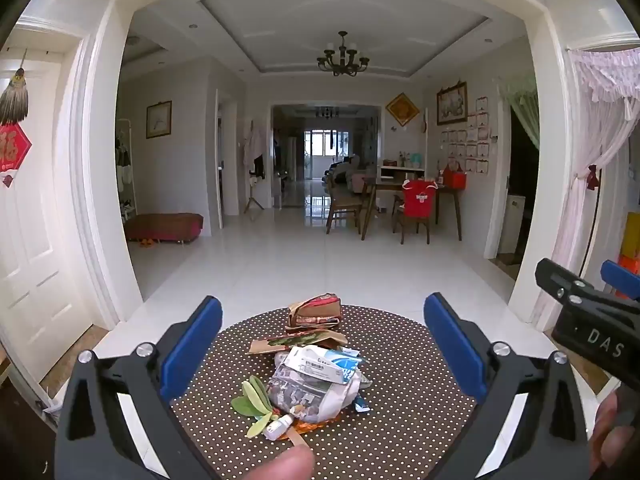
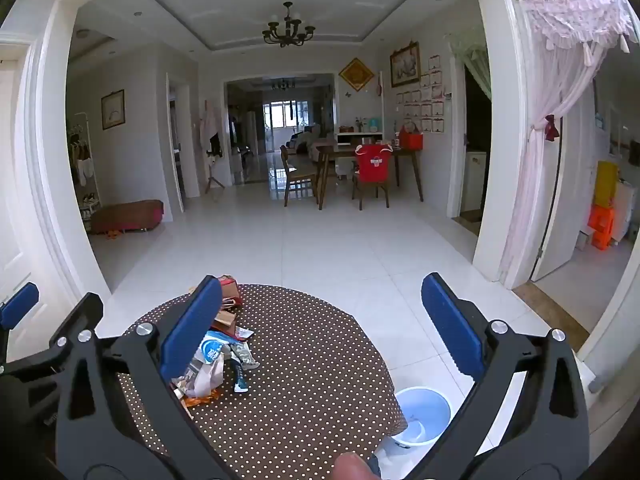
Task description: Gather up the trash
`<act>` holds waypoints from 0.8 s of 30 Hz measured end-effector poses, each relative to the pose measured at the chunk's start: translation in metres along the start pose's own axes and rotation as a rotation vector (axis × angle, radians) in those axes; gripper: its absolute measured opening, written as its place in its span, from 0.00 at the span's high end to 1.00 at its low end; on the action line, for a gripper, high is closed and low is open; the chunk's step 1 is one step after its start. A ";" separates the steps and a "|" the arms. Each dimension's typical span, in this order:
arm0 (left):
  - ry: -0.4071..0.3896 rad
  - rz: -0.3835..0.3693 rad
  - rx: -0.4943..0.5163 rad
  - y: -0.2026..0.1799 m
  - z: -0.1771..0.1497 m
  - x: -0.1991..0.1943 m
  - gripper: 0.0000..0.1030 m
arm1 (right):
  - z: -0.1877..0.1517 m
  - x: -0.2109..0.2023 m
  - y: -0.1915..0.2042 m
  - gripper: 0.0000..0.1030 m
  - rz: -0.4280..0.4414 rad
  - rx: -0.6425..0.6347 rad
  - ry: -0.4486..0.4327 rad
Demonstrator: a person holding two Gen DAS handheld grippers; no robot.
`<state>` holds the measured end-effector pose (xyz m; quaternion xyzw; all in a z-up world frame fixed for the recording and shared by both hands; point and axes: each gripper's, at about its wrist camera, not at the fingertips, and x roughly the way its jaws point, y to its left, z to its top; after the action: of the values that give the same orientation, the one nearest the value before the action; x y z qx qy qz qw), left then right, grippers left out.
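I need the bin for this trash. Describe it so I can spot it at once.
Start at the round brown polka-dot table. Beside its near right edge, down on the white tile floor, stands a pale blue plastic bucket. It is the only open container there; the trash pile lies on the table.

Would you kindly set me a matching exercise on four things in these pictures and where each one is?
Things:
1. green leaves
2. pale blue bin
3. brown paper bag
4. chandelier

Places:
A. on the ceiling
B. at the near edge of the trash pile
C. on the floor beside the table
D. at the far end of the trash pile

Pairs: 1-B, 2-C, 3-D, 4-A
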<state>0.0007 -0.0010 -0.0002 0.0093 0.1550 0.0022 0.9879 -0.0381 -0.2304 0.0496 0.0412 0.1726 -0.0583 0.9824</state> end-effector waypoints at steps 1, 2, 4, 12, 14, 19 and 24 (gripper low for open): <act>-0.001 0.000 -0.002 0.000 0.000 0.000 0.04 | 0.000 0.000 0.000 0.05 0.000 -0.002 0.001; -0.004 -0.004 -0.007 0.001 0.000 0.000 0.04 | 0.000 0.000 0.000 0.05 0.000 -0.002 0.000; -0.003 -0.006 -0.011 0.001 0.000 0.000 0.04 | 0.000 0.000 0.001 0.05 0.000 -0.002 0.000; -0.009 -0.012 -0.015 -0.001 0.000 -0.002 0.04 | 0.000 0.001 0.000 0.05 0.003 0.001 0.000; -0.011 -0.017 -0.011 -0.004 -0.001 -0.003 0.04 | 0.000 0.001 0.000 0.05 0.005 0.000 0.001; -0.007 -0.021 -0.016 -0.004 -0.001 0.005 0.04 | 0.001 0.000 -0.003 0.05 0.009 -0.002 0.002; -0.011 -0.030 -0.033 0.001 0.001 0.003 0.04 | 0.005 0.002 -0.003 0.05 0.008 -0.005 0.000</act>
<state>0.0043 -0.0002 -0.0004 -0.0095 0.1496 -0.0102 0.9886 -0.0350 -0.2339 0.0532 0.0396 0.1726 -0.0542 0.9827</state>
